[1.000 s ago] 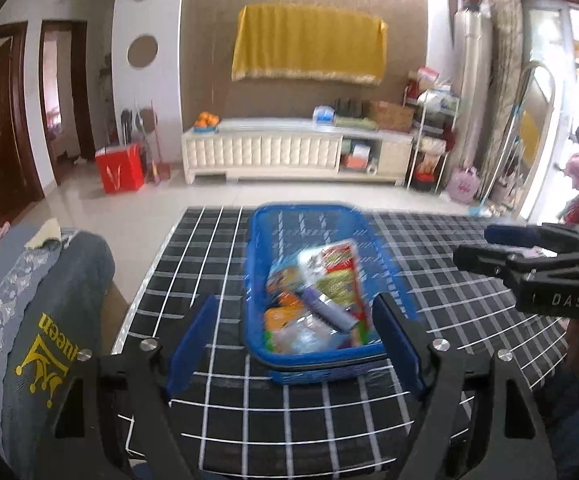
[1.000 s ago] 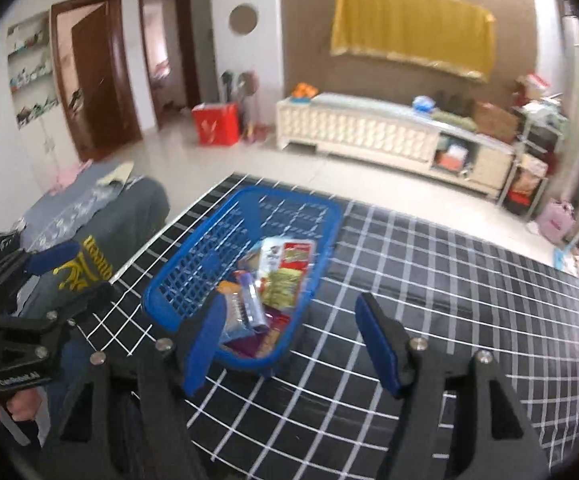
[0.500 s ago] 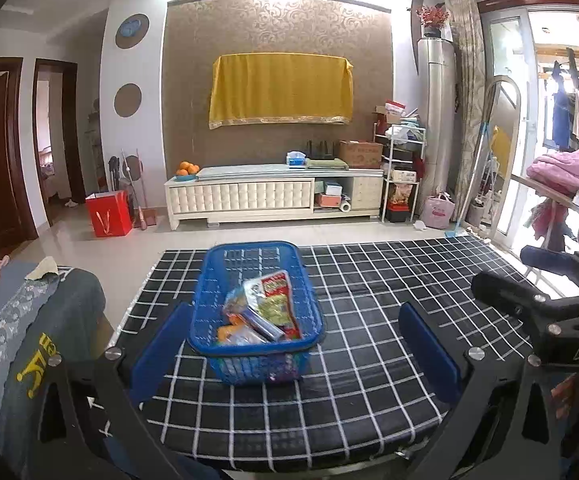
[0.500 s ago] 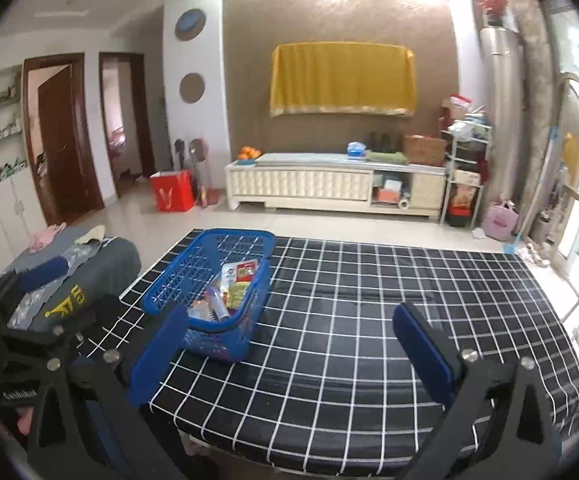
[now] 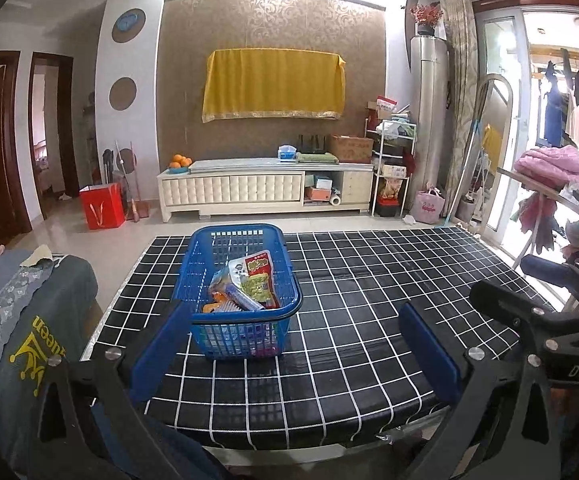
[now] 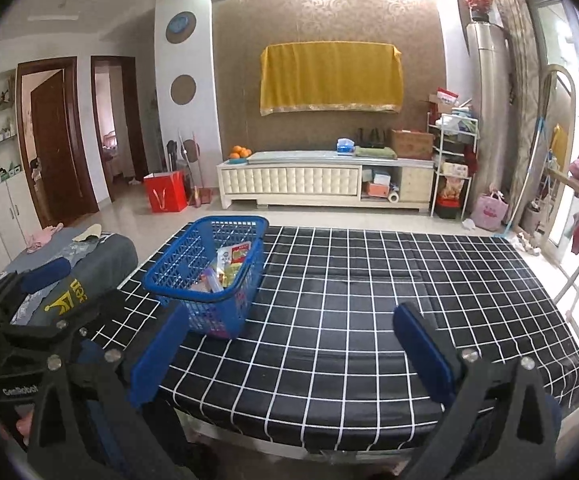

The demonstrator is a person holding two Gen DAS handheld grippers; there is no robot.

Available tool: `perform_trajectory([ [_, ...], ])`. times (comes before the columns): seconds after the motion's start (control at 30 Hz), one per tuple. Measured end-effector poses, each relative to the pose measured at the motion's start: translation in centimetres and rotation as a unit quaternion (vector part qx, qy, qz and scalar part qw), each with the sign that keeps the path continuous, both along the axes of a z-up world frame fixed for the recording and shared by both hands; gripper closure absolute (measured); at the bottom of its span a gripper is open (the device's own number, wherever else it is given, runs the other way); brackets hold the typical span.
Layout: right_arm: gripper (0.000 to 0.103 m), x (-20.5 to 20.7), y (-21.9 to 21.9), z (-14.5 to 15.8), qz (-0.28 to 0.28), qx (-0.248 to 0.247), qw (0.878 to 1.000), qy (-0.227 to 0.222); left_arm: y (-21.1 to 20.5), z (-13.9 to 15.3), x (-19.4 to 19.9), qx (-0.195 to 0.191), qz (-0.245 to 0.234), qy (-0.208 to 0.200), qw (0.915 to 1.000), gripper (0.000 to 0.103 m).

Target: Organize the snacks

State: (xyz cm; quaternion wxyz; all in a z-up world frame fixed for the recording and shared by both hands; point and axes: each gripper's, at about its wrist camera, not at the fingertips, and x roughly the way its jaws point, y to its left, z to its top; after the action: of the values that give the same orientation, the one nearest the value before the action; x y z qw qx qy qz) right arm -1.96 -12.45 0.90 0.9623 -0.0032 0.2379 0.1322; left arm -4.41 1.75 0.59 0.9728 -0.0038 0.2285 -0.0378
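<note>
Left wrist view: the left gripper [image 5: 293, 344] has its fingers spread wide, empty, near the counter [image 5: 369, 300] edge. Snack packets [image 5: 249, 288] all lie in the blue basket [image 5: 241, 312]; organizing looks finished.

Right wrist view: the right gripper [image 6: 293, 348] is likewise wide and empty, with bare checked cloth to the right.

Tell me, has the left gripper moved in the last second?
Yes. The left gripper has pulled back and up from the blue basket, which now looks smaller and farther off, with more of the checked table showing.
</note>
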Motion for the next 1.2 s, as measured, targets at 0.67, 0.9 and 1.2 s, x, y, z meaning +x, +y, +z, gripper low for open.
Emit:
perform_trajectory([
  [0.67, 0.0, -1.3, -0.2, 0.2, -0.022, -0.008, 1.0, -0.011, -0.5, -0.1, -0.2, 0.014, 0.0, -0.008, 0.9999, 0.0],
  [0.9, 0.0, -1.3, -0.7, 0.1, -0.029, 0.002, 1.0, -0.005, -0.7, -0.3, -0.1, 0.015, -0.006, -0.005, 0.9999, 0.0],
  [1.2, 0.0, -1.5, -0.7, 0.0, -0.041, 0.008, 0.999, -0.004, -0.5, -0.6, -0.1, 0.008, -0.004, -0.008, 0.9999, 0.0],
])
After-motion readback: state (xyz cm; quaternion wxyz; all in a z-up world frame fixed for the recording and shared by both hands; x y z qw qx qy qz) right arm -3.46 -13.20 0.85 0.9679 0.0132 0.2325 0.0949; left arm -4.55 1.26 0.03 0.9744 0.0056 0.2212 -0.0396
